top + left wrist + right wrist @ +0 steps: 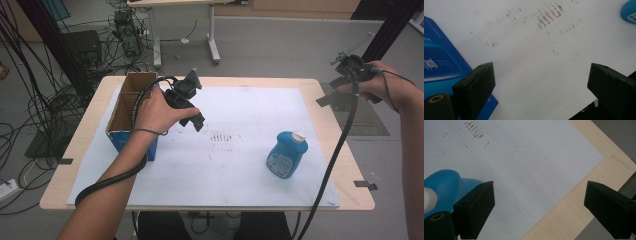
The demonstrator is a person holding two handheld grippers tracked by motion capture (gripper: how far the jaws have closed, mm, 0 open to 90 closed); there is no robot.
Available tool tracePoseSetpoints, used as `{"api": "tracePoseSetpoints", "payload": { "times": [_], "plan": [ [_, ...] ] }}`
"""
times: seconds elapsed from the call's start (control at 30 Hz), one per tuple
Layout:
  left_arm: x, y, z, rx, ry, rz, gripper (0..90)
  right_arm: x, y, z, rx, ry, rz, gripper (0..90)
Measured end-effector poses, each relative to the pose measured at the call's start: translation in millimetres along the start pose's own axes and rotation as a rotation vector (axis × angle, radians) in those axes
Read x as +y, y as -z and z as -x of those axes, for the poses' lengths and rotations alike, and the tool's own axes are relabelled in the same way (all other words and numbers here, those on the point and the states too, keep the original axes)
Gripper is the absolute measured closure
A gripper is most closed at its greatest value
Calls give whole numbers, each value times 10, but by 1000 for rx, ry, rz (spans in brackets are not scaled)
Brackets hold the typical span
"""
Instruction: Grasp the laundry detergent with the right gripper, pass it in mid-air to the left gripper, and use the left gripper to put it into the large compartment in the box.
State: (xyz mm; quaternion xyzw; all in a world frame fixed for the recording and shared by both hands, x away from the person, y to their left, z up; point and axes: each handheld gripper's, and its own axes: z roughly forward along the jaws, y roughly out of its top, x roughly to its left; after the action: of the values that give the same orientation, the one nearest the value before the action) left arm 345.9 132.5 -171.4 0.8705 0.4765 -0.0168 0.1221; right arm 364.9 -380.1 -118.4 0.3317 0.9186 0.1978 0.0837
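Bottle (286, 154) well apart from right gripper (350, 67)

- A light wooden tabletop (327, 115) with rounded corners is seen, mostly covered by a white sheet (240, 170) marked with brown smudges (221, 136).
- Grey floor (280, 47) is seen all around it.
- Black cables (30, 100) are tangled on the floor at left.
- A second desk's white legs (213, 40) stand behind.
- Black frame posts (387, 32) are seen at both upper corners.
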Motion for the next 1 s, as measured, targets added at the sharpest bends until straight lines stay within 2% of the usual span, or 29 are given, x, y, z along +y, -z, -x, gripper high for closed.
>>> {"api": "tracePoseSetpoints", "payload": {
  "times": [0.37, 0.6, 0.63, 0.83, 1.0],
  "plan": [
    [-82, -48, 11, -2, 14, 8, 82, -192, 31, -98, -11, 14, 34, 91],
    [-127, -108, 12, -13, 18, 9, 80, -379, -1, -144, -20, -10, 43, 90],
    [-141, -132, -13, -28, 20, 11, 79, -433, -4, -150, -19, -17, 49, 89],
    [-169, -177, -13, -30, 27, 18, 80, -610, -22, -175, -24, -33, 77, 89],
    [-186, -185, -8, -36, 29, 23, 79, -679, -25, -195, -27, -33, 78, 89]
  ]
}}
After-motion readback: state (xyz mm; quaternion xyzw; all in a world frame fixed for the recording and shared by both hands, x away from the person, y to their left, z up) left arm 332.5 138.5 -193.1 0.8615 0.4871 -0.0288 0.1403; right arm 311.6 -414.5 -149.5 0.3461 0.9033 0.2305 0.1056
